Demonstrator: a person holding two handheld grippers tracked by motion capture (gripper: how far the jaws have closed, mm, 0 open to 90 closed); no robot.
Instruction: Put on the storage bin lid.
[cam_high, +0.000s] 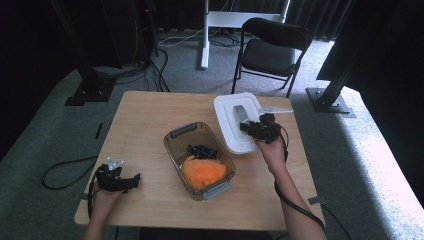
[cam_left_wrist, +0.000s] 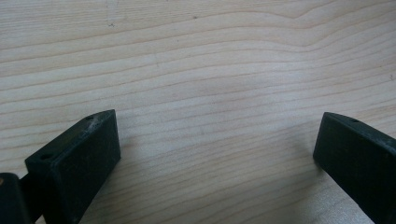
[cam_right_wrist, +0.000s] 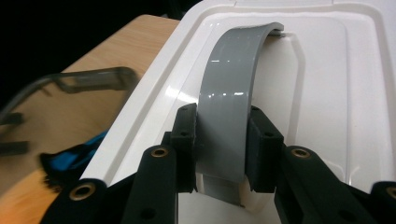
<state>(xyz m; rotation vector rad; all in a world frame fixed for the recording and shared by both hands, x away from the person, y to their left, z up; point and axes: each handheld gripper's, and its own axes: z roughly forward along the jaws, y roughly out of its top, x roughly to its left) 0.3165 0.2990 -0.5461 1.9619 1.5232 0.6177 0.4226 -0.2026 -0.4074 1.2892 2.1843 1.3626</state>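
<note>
Right claw (cam_right_wrist: 219, 154): we have it clamped on the grey handle (cam_right_wrist: 231, 93) of the white lid (cam_high: 235, 120), which sits tilted over the bin's (cam_high: 200, 160) far right rim, long axis running away from us. Left claw (cam_left_wrist: 215, 154) rests apart over the table (cam_high: 145, 120).

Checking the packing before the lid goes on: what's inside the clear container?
Inside the clear container lie an orange cloth-like item and a black-and-blue item. Whatever is beneath them is covered.
</note>
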